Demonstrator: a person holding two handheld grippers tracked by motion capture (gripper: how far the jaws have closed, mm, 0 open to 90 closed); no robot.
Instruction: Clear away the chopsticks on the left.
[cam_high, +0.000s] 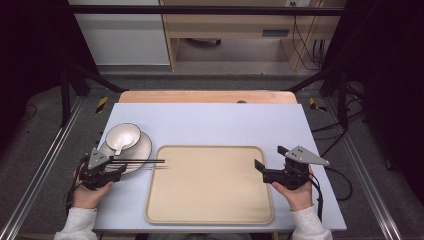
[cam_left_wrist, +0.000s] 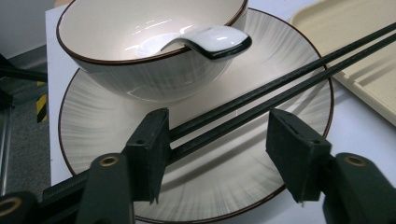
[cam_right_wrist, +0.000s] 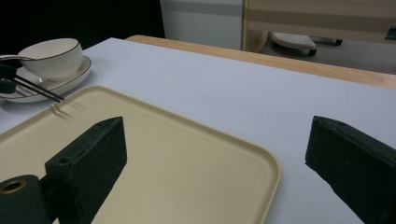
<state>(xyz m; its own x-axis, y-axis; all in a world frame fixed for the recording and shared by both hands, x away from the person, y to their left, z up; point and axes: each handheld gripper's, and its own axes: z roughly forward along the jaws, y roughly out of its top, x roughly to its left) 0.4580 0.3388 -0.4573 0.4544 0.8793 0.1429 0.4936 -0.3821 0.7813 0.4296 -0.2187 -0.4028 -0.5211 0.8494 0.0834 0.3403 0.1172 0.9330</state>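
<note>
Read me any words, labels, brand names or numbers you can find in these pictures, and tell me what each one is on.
No readable text appears.
Bowl, spoon, plate, chopsticks and tray: no print or marks.
Left tongs and right tongs: plain black, no lettering.
Small dark label on the wooden furniture behind the table: too small and blurred to read.
Yellow and black striped tape on the floor: stripes, no words.

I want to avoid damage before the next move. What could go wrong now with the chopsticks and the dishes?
1. The left gripper has its jaws open around the black chopsticks; if it closes unevenly, it may catch only one stick, or both may roll on the plate.
2. The spoon rests over the rim of the bowl, close above the chopsticks; lifting them could knock it.
3. The chopstick tips reach over the tray edge and might catch there.
</note>
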